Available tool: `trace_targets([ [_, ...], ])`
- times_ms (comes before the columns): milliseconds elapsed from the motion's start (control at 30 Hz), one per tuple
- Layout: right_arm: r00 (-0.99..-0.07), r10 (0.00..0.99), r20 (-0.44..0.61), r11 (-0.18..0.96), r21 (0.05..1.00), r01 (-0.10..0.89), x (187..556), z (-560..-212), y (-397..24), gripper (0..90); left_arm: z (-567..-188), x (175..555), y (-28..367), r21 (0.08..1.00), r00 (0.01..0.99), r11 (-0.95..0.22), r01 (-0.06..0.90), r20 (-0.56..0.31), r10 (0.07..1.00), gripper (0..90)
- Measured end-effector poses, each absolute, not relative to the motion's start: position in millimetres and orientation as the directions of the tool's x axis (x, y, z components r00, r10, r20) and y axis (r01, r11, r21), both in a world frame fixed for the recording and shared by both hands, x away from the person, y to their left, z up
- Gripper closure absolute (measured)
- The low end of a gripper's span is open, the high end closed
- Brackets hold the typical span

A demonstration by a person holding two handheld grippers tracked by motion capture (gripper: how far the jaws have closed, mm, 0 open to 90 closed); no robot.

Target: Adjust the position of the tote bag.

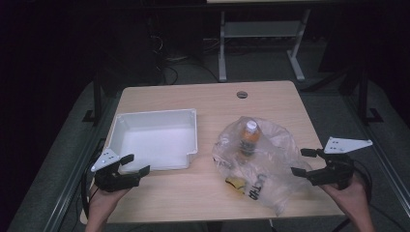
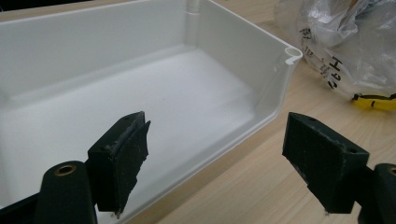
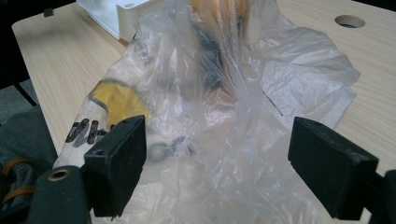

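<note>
Both the left gripper (image 1: 134,164) and the right gripper (image 1: 303,161) stand wide open and hold nothing, the left at the white tray's (image 1: 153,114) near rim, the right facing the clear plastic bag (image 1: 263,162), which lies near the desk's (image 1: 193,96) right front corner.

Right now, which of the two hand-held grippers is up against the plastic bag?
The right hand-held gripper: its open jaws point at the edge of the clear plastic bag. The left hand-held gripper sits at the white tray instead.
</note>
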State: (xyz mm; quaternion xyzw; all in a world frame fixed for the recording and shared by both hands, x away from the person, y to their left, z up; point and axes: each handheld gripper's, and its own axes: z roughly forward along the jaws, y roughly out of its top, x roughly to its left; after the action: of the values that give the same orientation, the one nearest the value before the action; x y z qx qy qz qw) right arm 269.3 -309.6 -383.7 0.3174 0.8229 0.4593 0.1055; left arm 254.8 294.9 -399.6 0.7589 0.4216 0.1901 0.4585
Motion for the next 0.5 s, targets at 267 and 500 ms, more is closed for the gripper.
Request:
trace_targets([
  [267,-0.773,0.624,0.118,0.368,0.828,0.423,268,-383,-312,18.6,-398,255,292,0.850,0.582,-0.232,0.473,-0.104,0.807,22.7],
  [500,-0.769,0.628,0.118,0.359,0.833,0.421,266,-382,-316,18.7,-391,257,283,0.851,0.616,-0.262,0.455,-0.089,0.783,23.1],
])
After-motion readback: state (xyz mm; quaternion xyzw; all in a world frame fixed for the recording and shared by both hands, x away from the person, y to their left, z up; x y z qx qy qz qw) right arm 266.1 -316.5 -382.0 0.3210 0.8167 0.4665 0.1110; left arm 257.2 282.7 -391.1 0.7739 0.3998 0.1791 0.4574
